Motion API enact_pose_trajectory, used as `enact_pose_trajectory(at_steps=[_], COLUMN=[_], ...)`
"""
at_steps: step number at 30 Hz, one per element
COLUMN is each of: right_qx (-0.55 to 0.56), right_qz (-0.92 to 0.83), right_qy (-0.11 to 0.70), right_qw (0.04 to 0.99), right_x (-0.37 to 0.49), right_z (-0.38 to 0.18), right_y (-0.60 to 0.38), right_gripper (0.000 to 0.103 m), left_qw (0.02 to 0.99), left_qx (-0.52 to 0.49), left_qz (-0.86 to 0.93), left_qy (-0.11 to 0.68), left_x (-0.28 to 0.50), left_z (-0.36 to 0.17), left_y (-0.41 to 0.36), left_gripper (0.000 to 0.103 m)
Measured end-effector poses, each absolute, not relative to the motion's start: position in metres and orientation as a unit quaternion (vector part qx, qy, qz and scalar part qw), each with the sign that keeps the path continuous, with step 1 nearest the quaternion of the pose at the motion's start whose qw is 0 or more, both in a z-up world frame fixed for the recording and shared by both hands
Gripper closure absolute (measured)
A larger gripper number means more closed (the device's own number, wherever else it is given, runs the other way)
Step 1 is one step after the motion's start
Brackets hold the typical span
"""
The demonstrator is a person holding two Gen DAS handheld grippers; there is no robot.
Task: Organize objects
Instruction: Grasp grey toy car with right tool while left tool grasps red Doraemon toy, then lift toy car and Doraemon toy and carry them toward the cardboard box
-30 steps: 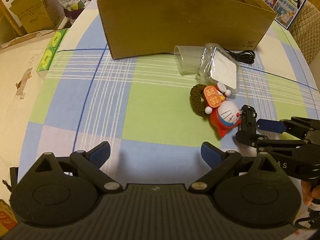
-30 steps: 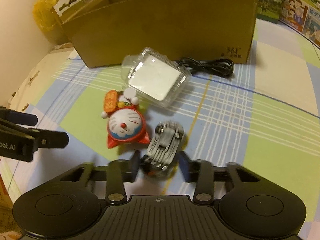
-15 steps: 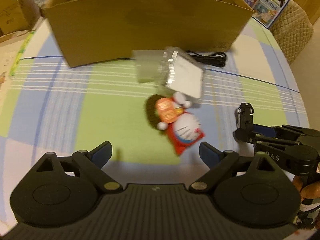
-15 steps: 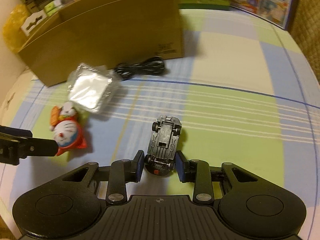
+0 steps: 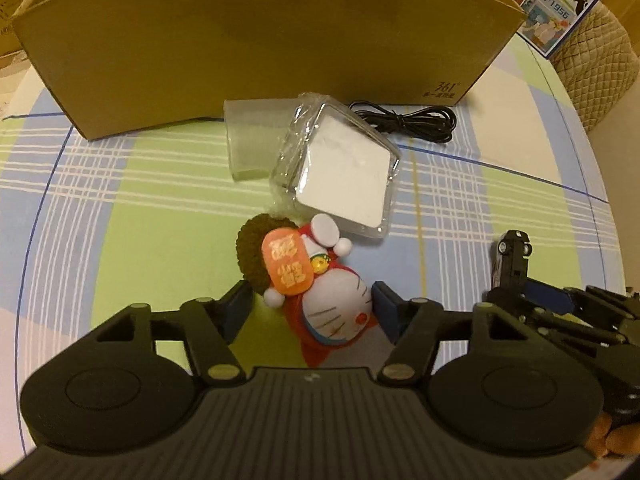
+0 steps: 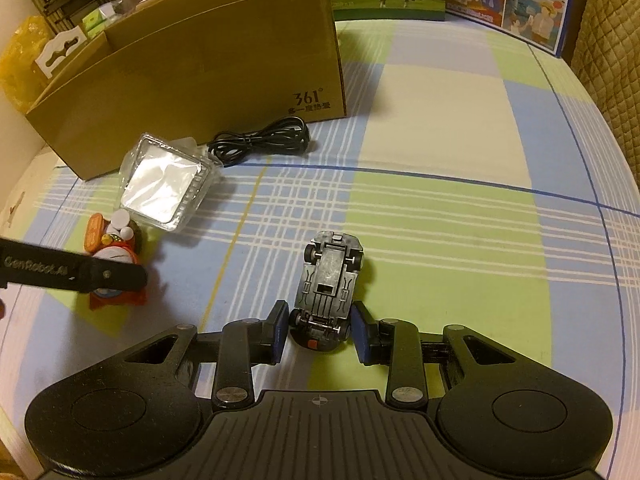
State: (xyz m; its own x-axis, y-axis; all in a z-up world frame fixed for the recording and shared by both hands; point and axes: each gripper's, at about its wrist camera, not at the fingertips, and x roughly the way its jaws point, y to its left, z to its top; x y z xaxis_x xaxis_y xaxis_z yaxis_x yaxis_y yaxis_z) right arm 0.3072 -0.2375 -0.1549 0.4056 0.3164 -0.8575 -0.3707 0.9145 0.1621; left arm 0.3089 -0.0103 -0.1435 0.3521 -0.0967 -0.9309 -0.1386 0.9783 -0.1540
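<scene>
Between the spread fingers of the left gripper [image 5: 312, 308] lies the doll [image 5: 320, 304], on the cloth near the box [image 5: 240, 32], neither pad clearly touching it. Off to the right, the right gripper [image 6: 320, 330] pinches the car [image 6: 326, 280], belly up. Closing now could catch the doll's round head off-centre and squirt it toward the clear tub [image 5: 340, 176]

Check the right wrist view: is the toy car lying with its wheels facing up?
Yes, the toy car shows its grey underside and axles to the camera, with its rear end between the fingers of the right gripper.
</scene>
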Motion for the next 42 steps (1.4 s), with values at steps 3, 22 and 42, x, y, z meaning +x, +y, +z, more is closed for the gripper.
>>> enact_pose_trajectory(at_steps=[3, 22, 42], right_qx=[-0.032, -0.047, -0.066], right_qz=[0.211, 0.232, 0.225], right_qy=[0.504, 0.506, 0.494], right_qw=[0.837, 0.830, 0.837], right_x=[0.306, 0.300, 0.301], right_z=[-0.155, -0.151, -0.153], right_y=[-0.237, -0.229, -0.222], right_gripper=[0.073, 0.068, 0.073], left_qw=[0.815, 0.829, 0.831], left_qx=[-0.111, -0.083, -0.040], left_qz=[-0.006, 0.036, 0.041], left_qy=[0.568, 0.551, 0.553], left_x=[0.301, 0.260, 0.258], left_z=[-0.144, -0.138, -0.143], left_y=[-0.002, 0.049, 0.039], left_gripper=[0.061, 0.056, 0.062])
